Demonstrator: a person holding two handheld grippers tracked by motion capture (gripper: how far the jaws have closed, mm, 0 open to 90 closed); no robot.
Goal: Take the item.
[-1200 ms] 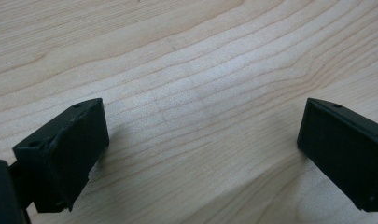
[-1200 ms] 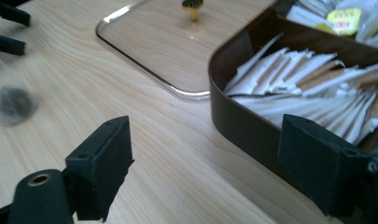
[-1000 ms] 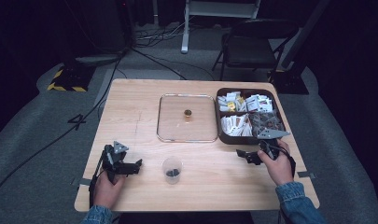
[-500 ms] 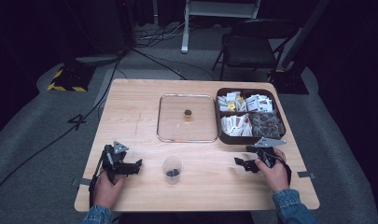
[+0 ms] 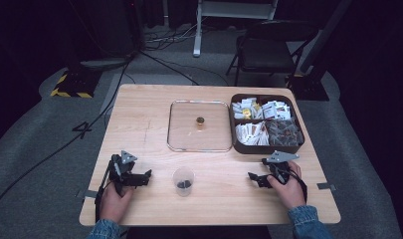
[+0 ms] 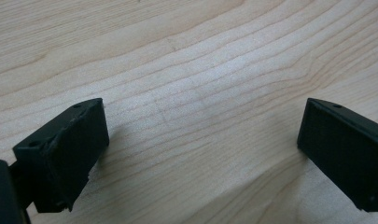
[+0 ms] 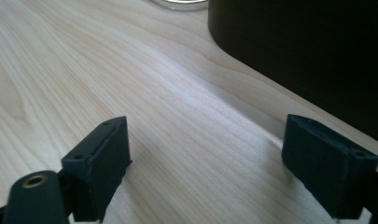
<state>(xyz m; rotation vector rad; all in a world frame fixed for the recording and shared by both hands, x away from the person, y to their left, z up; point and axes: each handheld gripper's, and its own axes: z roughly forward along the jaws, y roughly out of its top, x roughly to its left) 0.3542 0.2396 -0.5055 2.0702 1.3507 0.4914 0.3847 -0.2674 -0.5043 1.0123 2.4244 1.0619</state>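
A light wooden table (image 5: 139, 124) carries everything in the high view. At its centre, toward twelve o'clock, lies a clear square lid (image 5: 199, 125) with a small brown knob (image 5: 200, 121) at its middle. Just beside the lid, at three o'clock from it, sits a dark tray (image 5: 266, 147) split into compartments holding white packets (image 5: 251, 133), with a few yellow ones toward the far side and a darker heap in the near right compartment. At six o'clock from the lid, well apart from it, stands a small clear cup (image 5: 183, 180) with something dark in its bottom.

The left gripper (image 5: 139, 178) rests on the table at nine o'clock from the cup, held by the person's left hand (image 5: 114, 198), pointing toward the cup. In the left gripper view its jaws stand wide apart over bare wood grain, gripping nothing.

The right gripper (image 5: 256, 178) lies at three o'clock from the cup, just at the near side of the tray, held by the right hand (image 5: 287, 188). In the right gripper view its jaws are spread wide and empty, low over the table (image 7: 177, 116), with the dark tray wall (image 7: 308, 56) rising near the right jaw and the rim of the lid (image 7: 179, 4) at the top edge.
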